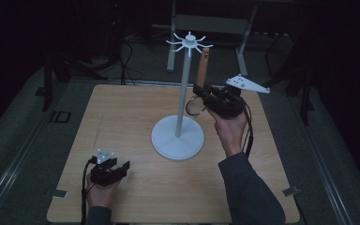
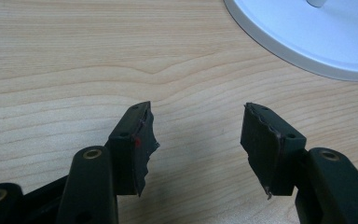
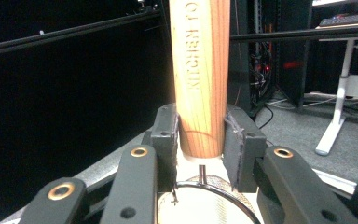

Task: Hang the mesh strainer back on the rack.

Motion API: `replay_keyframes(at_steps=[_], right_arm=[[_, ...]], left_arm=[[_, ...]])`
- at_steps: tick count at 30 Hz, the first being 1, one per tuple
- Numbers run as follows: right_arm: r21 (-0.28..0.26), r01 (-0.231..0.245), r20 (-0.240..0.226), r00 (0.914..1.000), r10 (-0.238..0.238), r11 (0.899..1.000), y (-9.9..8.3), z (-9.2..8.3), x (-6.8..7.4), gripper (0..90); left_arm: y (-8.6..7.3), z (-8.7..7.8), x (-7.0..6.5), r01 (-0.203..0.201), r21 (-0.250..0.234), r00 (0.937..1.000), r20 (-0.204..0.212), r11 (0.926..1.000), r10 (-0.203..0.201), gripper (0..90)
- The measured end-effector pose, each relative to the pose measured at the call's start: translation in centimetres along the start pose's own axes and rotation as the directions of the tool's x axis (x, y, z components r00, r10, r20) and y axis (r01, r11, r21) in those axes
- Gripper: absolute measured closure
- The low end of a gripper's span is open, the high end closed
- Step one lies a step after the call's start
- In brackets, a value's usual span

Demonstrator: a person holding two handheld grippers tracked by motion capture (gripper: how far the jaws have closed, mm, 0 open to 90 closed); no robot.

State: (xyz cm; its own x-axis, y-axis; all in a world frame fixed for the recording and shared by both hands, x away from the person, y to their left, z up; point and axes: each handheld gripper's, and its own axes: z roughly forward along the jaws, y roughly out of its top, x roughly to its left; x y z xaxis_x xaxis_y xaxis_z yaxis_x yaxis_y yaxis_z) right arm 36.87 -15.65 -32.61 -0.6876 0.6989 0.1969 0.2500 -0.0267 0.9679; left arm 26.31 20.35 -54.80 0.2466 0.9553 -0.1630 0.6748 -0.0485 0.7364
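The right gripper [image 3: 200, 154], clamped on the strainer's wooden handle [image 3: 200, 70], could knock the hook stand [image 1: 183, 89] just beside it, while the left gripper [image 2: 198, 140] rests wide open.

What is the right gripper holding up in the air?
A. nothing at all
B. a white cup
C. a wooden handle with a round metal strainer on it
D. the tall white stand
C: the right gripper is shut on the wooden handle, with the strainer's metal ring below it.
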Motion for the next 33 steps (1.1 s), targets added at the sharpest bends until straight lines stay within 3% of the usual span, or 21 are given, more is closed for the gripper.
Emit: replay_keyframes(at_steps=[8, 19, 33], right_arm=[[0.006, -0.015, -0.024, 0.9996, 0.015, 1.000, 0.4, 0.4, -0.2, 68.4], [0.017, -0.085, -0.098, 0.9914, 0.086, 0.996, 0.9, 0.6, -0.8, 68.0], [0.071, -0.094, -0.109, 0.9889, 0.101, 0.993, 0.6, 1.2, -1.3, 66.4]], left_arm=[[0.0, 0.0, 0.0, -0.001, 0.000, 1.0000, -0.002, 1.0000, 0.001, 43.7], [0.0, -0.1, 0.0, -0.002, -0.001, 1.0000, -0.003, 1.0000, 0.002, 43.7], [0.0, -0.1, 0.0, -0.002, -0.002, 1.0000, -0.003, 1.0000, 0.002, 43.6]])
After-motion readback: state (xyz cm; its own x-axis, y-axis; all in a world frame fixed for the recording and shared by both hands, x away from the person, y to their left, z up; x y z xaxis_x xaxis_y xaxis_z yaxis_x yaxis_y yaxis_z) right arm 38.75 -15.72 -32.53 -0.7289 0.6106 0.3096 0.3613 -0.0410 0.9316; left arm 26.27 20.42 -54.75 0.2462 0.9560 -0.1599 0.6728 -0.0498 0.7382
